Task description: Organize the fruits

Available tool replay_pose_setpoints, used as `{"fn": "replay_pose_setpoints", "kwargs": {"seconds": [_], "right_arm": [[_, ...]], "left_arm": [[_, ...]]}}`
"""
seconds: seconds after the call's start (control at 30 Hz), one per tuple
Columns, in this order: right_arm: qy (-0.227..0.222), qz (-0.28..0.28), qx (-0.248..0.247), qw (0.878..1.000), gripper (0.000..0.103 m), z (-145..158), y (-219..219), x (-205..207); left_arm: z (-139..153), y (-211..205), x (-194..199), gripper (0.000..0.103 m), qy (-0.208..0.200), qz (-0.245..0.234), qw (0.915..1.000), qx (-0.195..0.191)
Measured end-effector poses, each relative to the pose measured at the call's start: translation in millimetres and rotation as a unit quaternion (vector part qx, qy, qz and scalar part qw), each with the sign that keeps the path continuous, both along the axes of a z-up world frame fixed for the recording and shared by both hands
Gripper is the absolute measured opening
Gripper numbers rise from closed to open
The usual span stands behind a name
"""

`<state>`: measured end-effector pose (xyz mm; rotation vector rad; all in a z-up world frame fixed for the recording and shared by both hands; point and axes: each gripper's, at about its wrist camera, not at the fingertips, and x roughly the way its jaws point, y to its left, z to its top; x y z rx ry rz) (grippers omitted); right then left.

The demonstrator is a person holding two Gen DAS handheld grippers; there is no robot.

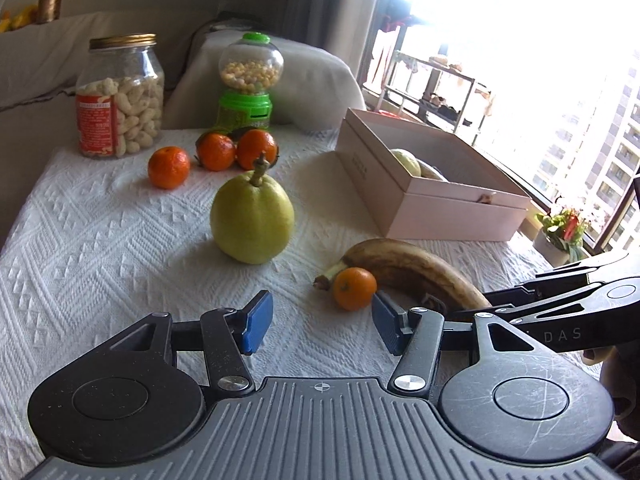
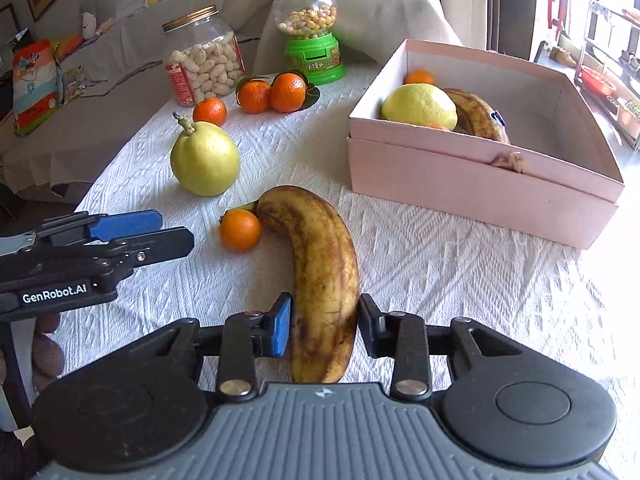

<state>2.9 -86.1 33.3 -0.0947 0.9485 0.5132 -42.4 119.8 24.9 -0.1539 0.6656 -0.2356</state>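
A brown-spotted banana (image 2: 320,264) lies on the white cloth, and my right gripper (image 2: 324,326) is shut on its near end. It also shows in the left wrist view (image 1: 416,270). A small orange (image 2: 239,229) touches the banana's stem end; it also shows in the left wrist view (image 1: 354,288). My left gripper (image 1: 322,324) is open and empty, just short of that orange. A green pear (image 1: 252,222) stands upright behind. Three oranges (image 1: 216,152) lie further back. The pink box (image 2: 480,176) holds a lemon (image 2: 418,106), another banana and an orange.
A peanut jar (image 1: 120,98) and a green candy dispenser (image 1: 248,80) stand at the table's far edge. The white cloth (image 1: 100,240) covers the table. A covered sofa lies behind, and a window with a small potted plant (image 1: 562,228) to the right.
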Motion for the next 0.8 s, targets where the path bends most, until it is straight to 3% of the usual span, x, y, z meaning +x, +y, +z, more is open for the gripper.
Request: {"fn": "replay_pose_setpoints", "kwargs": {"seconds": [0.2, 0.27, 0.43, 0.8], "right_arm": [[-0.014, 0.007, 0.004, 1.000, 0.036, -1.3, -4.2, -3.3], [-0.017, 0.009, 0.007, 1.000, 0.042, -2.8, -5.9, -4.8], [-0.039, 0.004, -0.001, 0.999, 0.056, -6.7, -10.0, -6.2], [-0.061, 0.009, 0.003, 0.998, 0.062, -9.0, -13.1, -10.1]], "left_arm": [[-3.1, -29.1, -0.3, 0.050, 0.007, -0.025, 0.9994, 0.024], [-2.9, -33.5, 0.4, 0.047, 0.007, -0.024, 0.9992, 0.031], [-0.7, -36.4, 4.5, 0.044, 0.006, -0.014, 0.9991, 0.039], [6.2, -26.4, 16.5, 0.044, 0.003, 0.021, 0.9987, 0.046]]}}
